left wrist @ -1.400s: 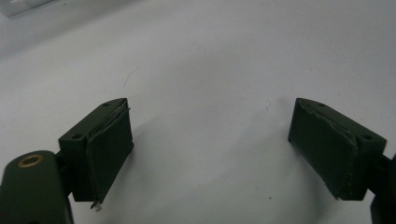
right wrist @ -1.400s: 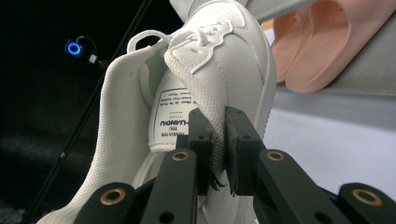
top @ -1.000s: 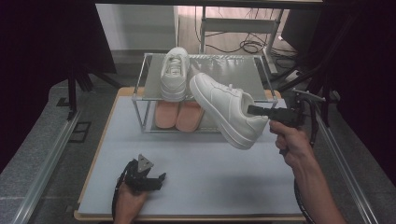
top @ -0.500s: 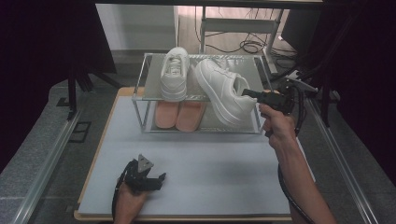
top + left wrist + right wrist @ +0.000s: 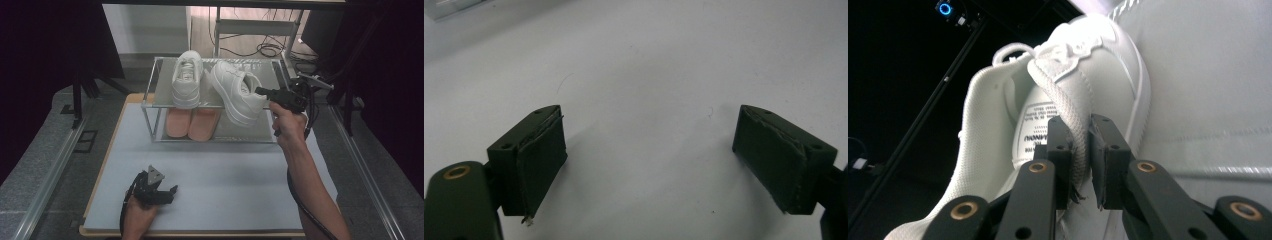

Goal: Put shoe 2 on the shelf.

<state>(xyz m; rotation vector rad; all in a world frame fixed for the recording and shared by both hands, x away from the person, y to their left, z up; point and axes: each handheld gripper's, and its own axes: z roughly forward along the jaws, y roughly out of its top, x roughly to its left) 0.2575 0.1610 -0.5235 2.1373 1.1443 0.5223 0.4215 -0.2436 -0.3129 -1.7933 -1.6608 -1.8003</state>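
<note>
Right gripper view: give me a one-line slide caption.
Right tongs clamp the white shoe by its tongue edge, shoe tilted.

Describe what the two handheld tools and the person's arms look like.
Both tools are black. The left tool carries a grey three-cornered plate on top; its jaws are blocky, faced with dark worn pads, with brass-ringed holes in the links. The right tool is pistol-shaped and trails a black cable. Both forearms are bare, no sleeves.

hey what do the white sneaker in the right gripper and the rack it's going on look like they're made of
The held sneaker looks like smooth white leather or synthetic, going by its faint sheen and stitched panels, with a woven-mesh lining and a fabric tongue pinched in the right gripper. The rack looks metal: thin silvery tubes and reflective grey shelf sheets, possibly aluminium or steel.
</note>
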